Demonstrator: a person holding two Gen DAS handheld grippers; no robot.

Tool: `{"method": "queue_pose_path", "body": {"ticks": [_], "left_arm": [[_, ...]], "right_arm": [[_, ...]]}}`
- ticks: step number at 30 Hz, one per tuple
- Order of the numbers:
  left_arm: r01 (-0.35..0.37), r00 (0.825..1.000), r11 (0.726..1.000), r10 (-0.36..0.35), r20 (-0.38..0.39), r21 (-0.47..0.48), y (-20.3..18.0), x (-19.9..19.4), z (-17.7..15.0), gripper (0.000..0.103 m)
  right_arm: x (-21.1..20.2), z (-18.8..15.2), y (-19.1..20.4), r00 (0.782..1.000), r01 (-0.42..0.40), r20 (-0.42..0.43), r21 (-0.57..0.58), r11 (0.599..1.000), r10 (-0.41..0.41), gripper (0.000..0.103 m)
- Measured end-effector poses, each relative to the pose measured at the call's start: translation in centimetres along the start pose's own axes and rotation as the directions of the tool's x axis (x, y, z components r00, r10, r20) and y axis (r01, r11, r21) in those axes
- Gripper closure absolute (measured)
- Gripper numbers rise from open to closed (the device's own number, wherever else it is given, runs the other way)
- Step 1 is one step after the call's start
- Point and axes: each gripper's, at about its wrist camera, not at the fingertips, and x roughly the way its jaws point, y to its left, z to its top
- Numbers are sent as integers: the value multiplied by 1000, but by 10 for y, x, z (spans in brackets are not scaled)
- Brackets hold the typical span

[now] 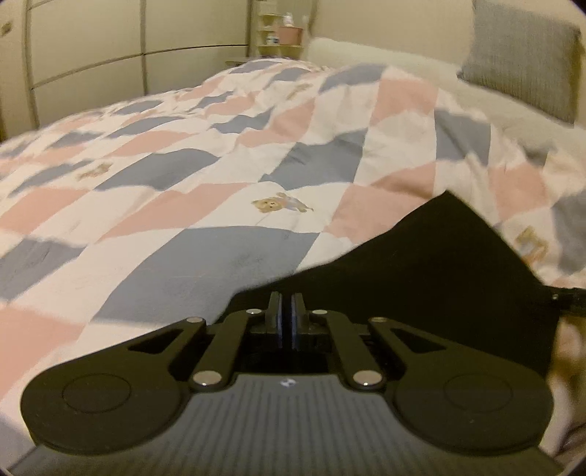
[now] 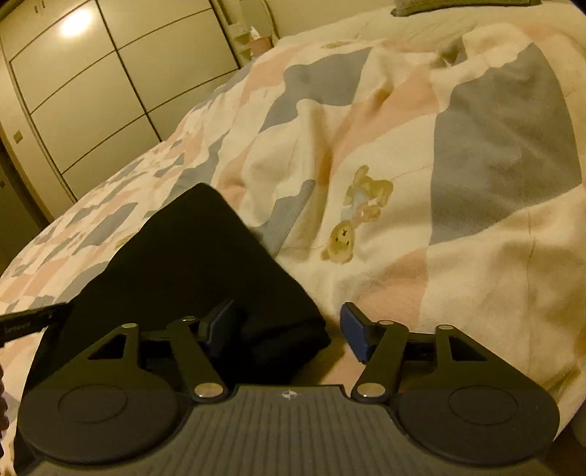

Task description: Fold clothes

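Note:
A black garment (image 1: 432,271) lies folded on the bed, its far corner pointing toward the pillows. My left gripper (image 1: 286,298) is shut, its fingers pressed together at the garment's near left edge, apparently pinching the cloth. In the right wrist view the same black garment (image 2: 197,256) spreads to the left. Its thick folded near corner sits between the fingers of my right gripper (image 2: 285,315), which is open; the blue pads (image 2: 353,329) stand wide apart. A dark bar at the left edge is part of the other tool (image 2: 33,320).
A quilt (image 1: 183,205) in pink, blue and white patches with bear prints covers the bed. A grey pillow (image 1: 523,62) stands at the head. Wardrobe doors (image 2: 91,91) run along the far side, and a small shelf (image 1: 278,33) is in the corner.

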Motion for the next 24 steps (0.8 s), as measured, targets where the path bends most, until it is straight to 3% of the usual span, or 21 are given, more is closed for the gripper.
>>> {"method": "queue_pose_path", "body": {"ticks": [6,8,11,15,20,24], "left_arm": [[44,999,995,-44,2,-94,-10,-71,-33,91],[38,998,997,-42,-43,-68,-22,-69,-48,90],[0,995,999,-5,-97,-48,-35,-56,-61,89],[-49,990,995,37,-135,-86,-38,-62,-55,87],[-78,990,986,60,-125,-144,-39,-103,-58,74],[-95,987,978,68,-147,-187,-44,-133,-73,68]], "right_arm": [[-63,0,12,982,25,188,-17,1000,-21,41],[-83,-9,18,974,1,227,-28,1000,6,41],[-90,-25,32,978,-36,204,-84,996,53,41],[-50,-37,42,1000,-15,18,-124,992,17,41],[-81,-47,38,997,-76,14,-18,997,76,39],[-109,-55,34,991,-130,24,72,989,128,28]]}}
